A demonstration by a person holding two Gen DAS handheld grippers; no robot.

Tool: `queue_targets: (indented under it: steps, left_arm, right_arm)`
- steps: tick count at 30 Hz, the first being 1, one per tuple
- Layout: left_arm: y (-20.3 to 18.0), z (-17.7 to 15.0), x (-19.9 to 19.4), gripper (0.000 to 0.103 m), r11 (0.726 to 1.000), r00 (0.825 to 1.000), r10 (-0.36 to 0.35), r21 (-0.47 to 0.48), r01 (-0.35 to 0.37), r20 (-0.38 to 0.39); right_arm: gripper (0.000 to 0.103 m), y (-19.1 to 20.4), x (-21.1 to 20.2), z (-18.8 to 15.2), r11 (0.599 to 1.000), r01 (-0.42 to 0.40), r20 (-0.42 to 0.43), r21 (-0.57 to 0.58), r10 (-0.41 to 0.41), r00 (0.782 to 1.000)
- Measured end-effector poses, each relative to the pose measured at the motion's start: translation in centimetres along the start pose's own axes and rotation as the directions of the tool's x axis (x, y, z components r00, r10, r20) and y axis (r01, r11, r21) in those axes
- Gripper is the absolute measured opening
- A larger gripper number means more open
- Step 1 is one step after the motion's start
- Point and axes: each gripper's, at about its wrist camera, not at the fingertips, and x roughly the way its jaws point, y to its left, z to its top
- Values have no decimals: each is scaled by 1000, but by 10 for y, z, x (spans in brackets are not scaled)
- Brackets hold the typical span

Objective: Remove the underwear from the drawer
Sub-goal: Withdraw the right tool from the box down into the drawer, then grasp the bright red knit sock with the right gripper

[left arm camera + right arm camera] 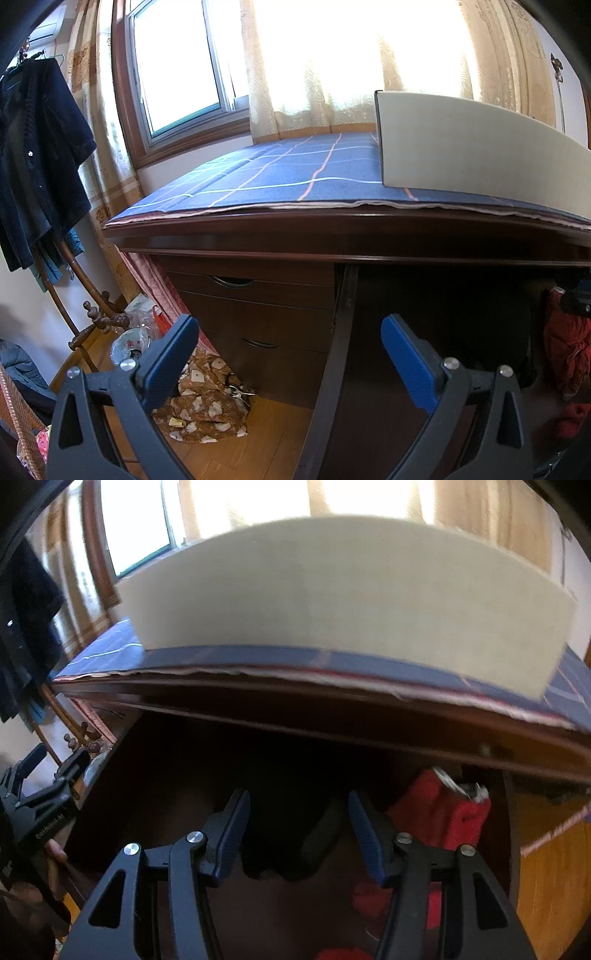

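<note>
A dark wooden drawer (341,332) stands pulled out under the desk top. Inside lie a black folded garment (295,834) and red garments (439,812), the red ones also at the right of the left wrist view (565,343). My right gripper (299,812) points down into the drawer, open, with the black garment between its fingers; no firm pinch shows. My left gripper (291,332) hangs open and empty in front of the drawer's left side wall, and shows at the left edge of the right wrist view (59,760).
A white box (461,147) stands on the blue checked cloth (277,173) covering the desk top, just above the drawer. Shut lower drawers (258,306) sit to the left. A brown patterned cloth (207,406) lies on the floor, and a coat rack with dark clothes (37,147) stands at far left.
</note>
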Motion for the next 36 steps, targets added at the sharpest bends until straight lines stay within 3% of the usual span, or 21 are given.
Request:
queue_targets:
  steps: [12,17,23,29,36]
  left_arm:
    - [2,2,0,101,1000,1000,-5,-12,5,2]
    - [2,2,0,101,1000,1000,-4,-11,4,2]
    - [2,1,1,101,1000,1000,-3,-11,3,4]
    - [2,1,1,101,1000,1000,-3,-11,4,4]
    - [2,1,1,101,1000,1000,-3,-11,3,3]
  right_arm:
    - [58,-57,2,-34,996,58,-165,74,-45,985]
    - [58,-62,-2,-48,997,20,-241,76,-1,971]
    - [58,-60,-1,-58,997,-72,-380,34,80,922]
    - [58,-52,11,-65,993,-117,-493,-20,92,865]
    - [58,-58,33,-85,982,-170,-591,81,184,785]
